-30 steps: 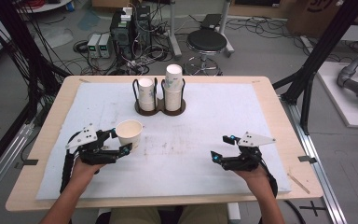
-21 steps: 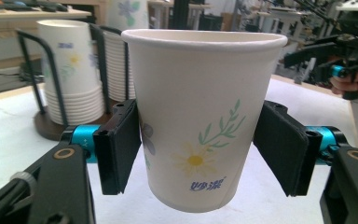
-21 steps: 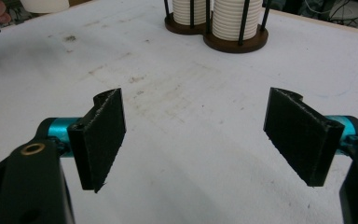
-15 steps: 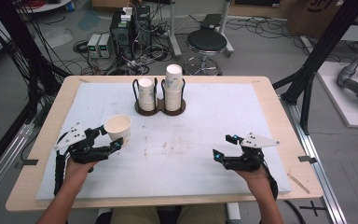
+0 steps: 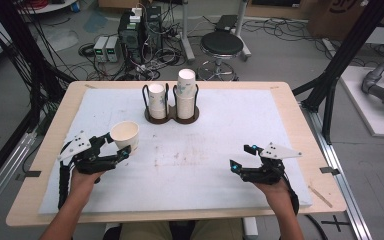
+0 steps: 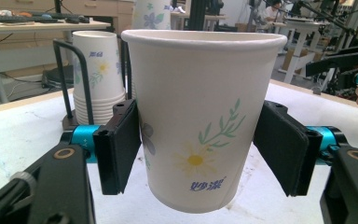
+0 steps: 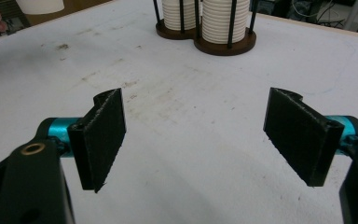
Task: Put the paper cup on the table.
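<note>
A white paper cup (image 5: 125,137) with a flower print (image 6: 200,116) hangs upright just above the white mat, at the left. My left gripper (image 5: 120,144) (image 6: 200,154) is shut on it, one black pad on each side of its lower half. At the back middle stands a dark two-slot cup holder (image 5: 172,118) (image 7: 205,44) with two stacks of cups (image 5: 185,92) (image 6: 98,74). Over the mat at the front right my right gripper (image 5: 240,157) (image 7: 200,135) is open, with nothing between its pads.
The white mat (image 5: 220,130) covers most of the wooden table (image 5: 285,92). Black frame posts (image 5: 337,75) rise at both sides. Behind the table are a stool (image 5: 222,45) and electronics boxes with cables (image 5: 135,30) on the floor.
My left gripper has shifted a little to the left with the cup in it. The right gripper has stayed where it was.
</note>
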A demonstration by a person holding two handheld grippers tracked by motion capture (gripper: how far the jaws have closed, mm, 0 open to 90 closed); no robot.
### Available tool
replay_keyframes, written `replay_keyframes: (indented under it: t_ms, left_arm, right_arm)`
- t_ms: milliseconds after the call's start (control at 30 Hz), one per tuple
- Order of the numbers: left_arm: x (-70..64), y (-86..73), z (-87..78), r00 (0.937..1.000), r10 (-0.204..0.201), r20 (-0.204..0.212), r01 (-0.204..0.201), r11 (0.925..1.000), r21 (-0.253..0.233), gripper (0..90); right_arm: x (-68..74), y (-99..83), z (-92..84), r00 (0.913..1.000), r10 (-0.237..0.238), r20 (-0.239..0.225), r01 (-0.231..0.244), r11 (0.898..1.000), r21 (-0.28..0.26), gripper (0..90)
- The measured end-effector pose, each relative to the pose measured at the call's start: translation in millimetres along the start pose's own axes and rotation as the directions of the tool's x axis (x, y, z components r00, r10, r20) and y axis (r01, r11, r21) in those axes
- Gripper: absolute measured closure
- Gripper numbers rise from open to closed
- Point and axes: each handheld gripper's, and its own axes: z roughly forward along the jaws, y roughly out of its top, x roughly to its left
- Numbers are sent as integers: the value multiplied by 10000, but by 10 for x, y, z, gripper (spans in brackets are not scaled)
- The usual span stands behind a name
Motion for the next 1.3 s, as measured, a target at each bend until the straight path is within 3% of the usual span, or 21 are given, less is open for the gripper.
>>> replay_keyframes:
  t_ms: [167, 367, 667, 833, 1033, 1300]
  left_arm:
    - [58, -47, -16, 9995, -240, -218, 241, 9997, 21, 322]
    - [112, -120, 45, 9986, -181, -501, 200, 9991, 379, 316]
    - [239, -262, 132, 9966, -73, -821, 192, 9891, 1459, 313]
    - [252, -294, 158, 9947, 73, -1029, 138, 9790, 2033, 313]
    - [242, -339, 211, 9906, 351, -1326, 41, 9585, 2850, 306]
    - [235, -344, 158, 9863, 334, -1614, 214, 9450, 3263, 305]
  right_arm:
    - [12, -5, 4, 10000, -38, -47, 38, 10000, -37, 215]
    - [32, -12, 1, 9997, -159, -165, 159, 9999, 3, 215]
    - [32, -24, -14, 9995, -235, -229, 235, 9997, -40, 215]
    - [39, -20, -8, 9995, -163, -264, 163, 9999, -3, 215]
    - [41, -21, 2, 9993, -224, -291, 225, 9997, 11, 215]
    - [39, -20, -11, 9993, -234, -299, 234, 9997, -11, 215]
